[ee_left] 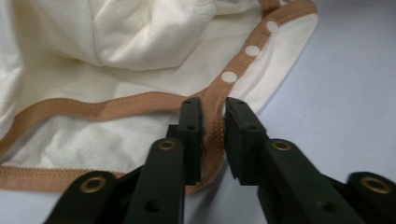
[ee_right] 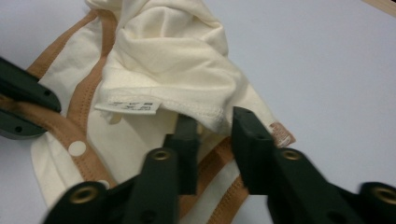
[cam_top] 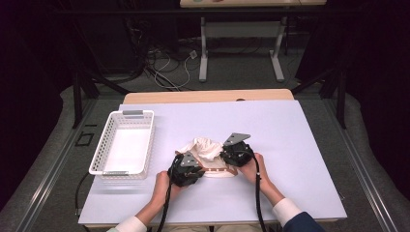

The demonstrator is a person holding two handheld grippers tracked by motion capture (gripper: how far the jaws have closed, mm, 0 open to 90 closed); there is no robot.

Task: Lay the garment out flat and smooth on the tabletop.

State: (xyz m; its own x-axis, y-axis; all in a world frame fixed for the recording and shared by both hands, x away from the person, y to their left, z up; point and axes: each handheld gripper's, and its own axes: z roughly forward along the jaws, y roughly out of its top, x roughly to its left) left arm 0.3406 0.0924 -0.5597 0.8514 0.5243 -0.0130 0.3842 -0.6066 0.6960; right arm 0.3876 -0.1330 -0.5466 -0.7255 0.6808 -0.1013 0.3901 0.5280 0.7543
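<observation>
Clearly, the tan trim of the garment is pinched between the nearly closed jaws of the left gripper. A cream fold at the garment's edge is clamped between the narrowed jaws of the right gripper. The garment is spread, crumpled, on the table, right of the basket.

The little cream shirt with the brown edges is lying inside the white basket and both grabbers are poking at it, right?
Not quite. The cream garment with the brown trim lies on the table, beside the white basket, not inside it; the high view shows this. The rest holds: the left gripper has its jaws around the brown trim, and the right gripper is at the garment's edge.
</observation>
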